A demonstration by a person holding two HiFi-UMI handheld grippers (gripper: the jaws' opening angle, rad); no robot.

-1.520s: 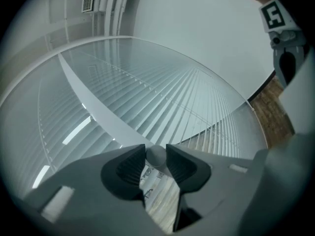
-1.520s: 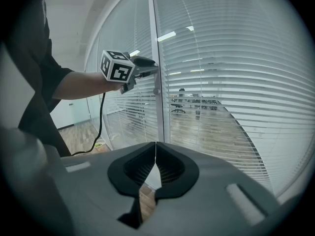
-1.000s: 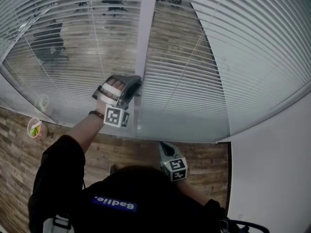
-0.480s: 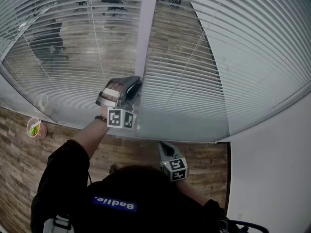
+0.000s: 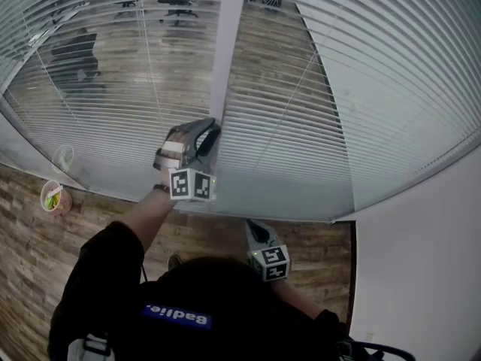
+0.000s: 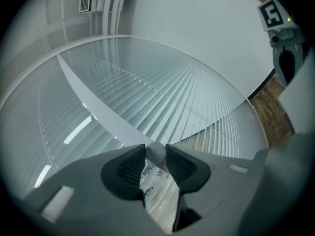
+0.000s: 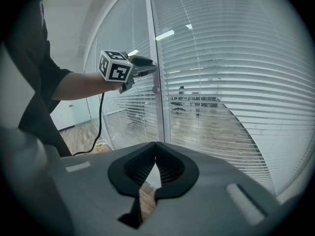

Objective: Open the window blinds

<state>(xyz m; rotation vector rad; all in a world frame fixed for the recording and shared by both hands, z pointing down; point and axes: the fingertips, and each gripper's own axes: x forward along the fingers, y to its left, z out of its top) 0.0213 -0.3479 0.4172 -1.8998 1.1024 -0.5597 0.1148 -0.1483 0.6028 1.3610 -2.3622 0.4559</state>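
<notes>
Left gripper mid-frame in head view, tips at the window frame post, jaws clamped on small round grey knob, blinds across the upper frame, slats partly see-through, right gripper bottom centre, jaws together, empty

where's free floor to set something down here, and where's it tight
Free: wood floor between the blinds, the right gripper and the white wall. Tight: left by the cup, and at the post where the left gripper clamps the knob.
</notes>
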